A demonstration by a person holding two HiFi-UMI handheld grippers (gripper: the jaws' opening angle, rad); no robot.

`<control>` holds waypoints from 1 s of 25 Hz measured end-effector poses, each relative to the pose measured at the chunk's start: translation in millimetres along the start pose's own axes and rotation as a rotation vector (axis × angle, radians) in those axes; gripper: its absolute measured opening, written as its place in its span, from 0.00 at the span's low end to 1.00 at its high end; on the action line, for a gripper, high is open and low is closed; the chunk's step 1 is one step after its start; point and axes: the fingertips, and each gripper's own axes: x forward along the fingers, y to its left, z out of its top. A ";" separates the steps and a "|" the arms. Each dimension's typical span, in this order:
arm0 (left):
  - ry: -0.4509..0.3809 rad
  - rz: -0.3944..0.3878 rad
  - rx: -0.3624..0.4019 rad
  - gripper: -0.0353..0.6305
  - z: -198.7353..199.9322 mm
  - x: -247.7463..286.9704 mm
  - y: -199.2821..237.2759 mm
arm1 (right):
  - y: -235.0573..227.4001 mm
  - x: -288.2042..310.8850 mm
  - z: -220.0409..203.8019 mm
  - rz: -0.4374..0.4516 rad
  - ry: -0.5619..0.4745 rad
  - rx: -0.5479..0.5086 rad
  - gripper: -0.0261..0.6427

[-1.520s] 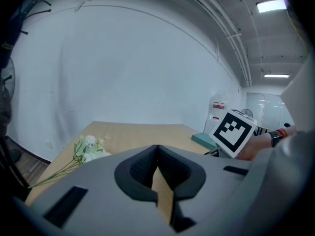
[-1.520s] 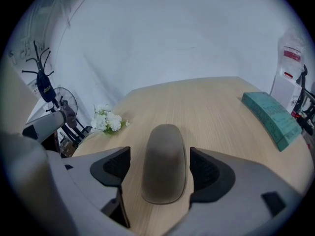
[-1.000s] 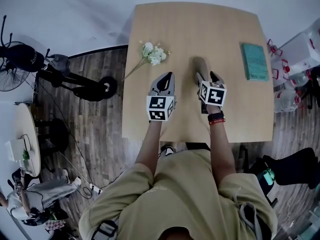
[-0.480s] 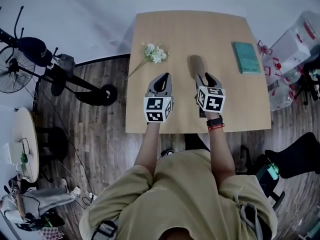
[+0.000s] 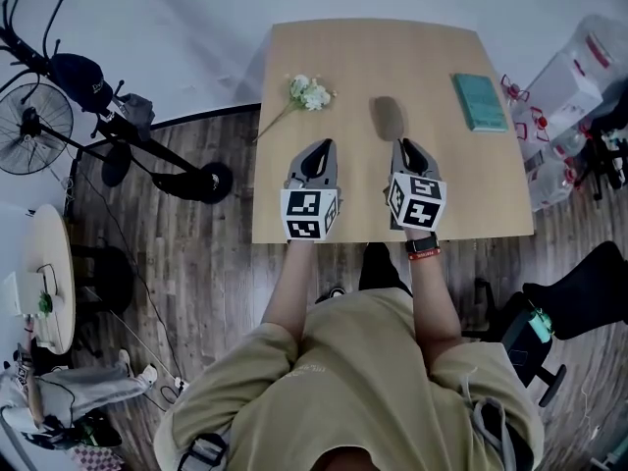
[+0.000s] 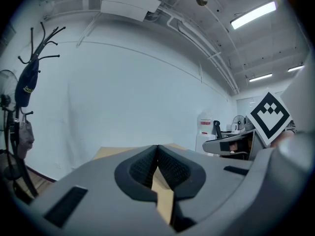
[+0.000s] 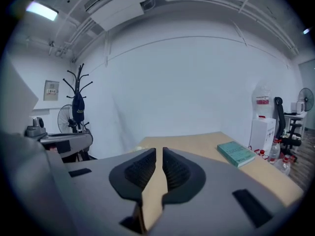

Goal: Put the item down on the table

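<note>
item [image 5: 389, 116]: lies flat on the table [image 5: 451, 199], just ahead of the right gripper's [image 5: 406, 145] tips and apart from them. It looks already set down.
right gripper: its jaws have just been closing and now leave only a narrow slit. Nothing is between them, only bare wood showing through.
left gripper [image 5: 321, 145]: jaws together and empty, beside the right one on its left.
step: probably the pull-back after release. It is best done by drawing straight back along the gripper's own line, tips kept above the wood, so nothing nudges the item.
near edge: just behind both marker cubes, so a retreat leaves the tabletop almost at once.
book [image 5: 480, 102]: ahead and to the right of the right gripper, by the right edge, well apart from the item.
flowers [image 5: 310, 93]: ahead of the left gripper, with the stem reaching the left edge.
open room: bare wood around both grippers. The item sits between flowers and book with free space on every side, well in from the far edge.
</note>
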 end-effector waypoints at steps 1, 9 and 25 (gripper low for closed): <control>-0.001 0.000 0.003 0.09 0.2 -4.1 -0.1 | 2.4 -4.4 0.9 -0.001 -0.012 0.000 0.12; -0.016 -0.005 0.011 0.09 4.1 -22.6 3.9 | 19.2 -25.8 11.8 -0.006 -0.092 0.008 0.06; -0.018 0.000 0.009 0.09 1.1 4.7 5.3 | -1.5 -7.7 12.5 -0.012 -0.118 -0.005 0.06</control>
